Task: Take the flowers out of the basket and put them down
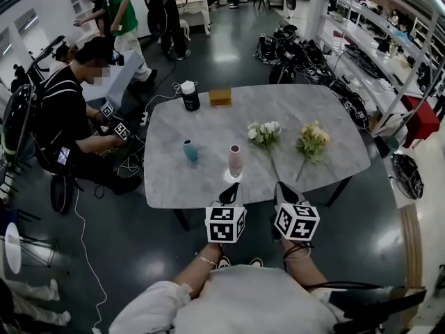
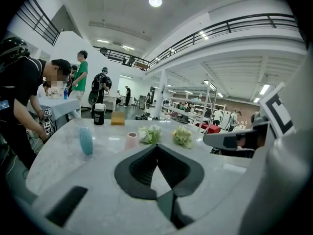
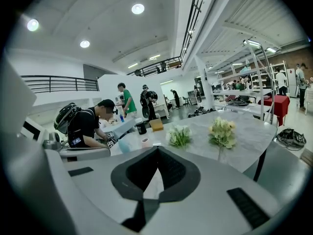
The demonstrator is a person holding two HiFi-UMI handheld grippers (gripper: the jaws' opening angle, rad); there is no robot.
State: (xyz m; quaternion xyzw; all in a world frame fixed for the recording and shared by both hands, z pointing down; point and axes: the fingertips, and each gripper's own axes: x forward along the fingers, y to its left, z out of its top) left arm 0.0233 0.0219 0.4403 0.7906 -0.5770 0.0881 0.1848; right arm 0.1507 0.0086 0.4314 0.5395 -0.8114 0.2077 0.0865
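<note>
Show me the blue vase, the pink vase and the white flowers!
blue vase (image 1: 190, 151), head view, middle of its body.
pink vase (image 1: 236, 161), head view, middle of its side.
white flowers (image 1: 264, 133), head view, on the blossoms.

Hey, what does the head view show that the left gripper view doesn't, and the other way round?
Only the head view shows the wearer's bracelet and shoes. Only the left gripper view shows the ceiling lights and the balcony railing. Both show the table with the teal vase, pink vase, white flowers, yellow flowers and black bottle.
</note>
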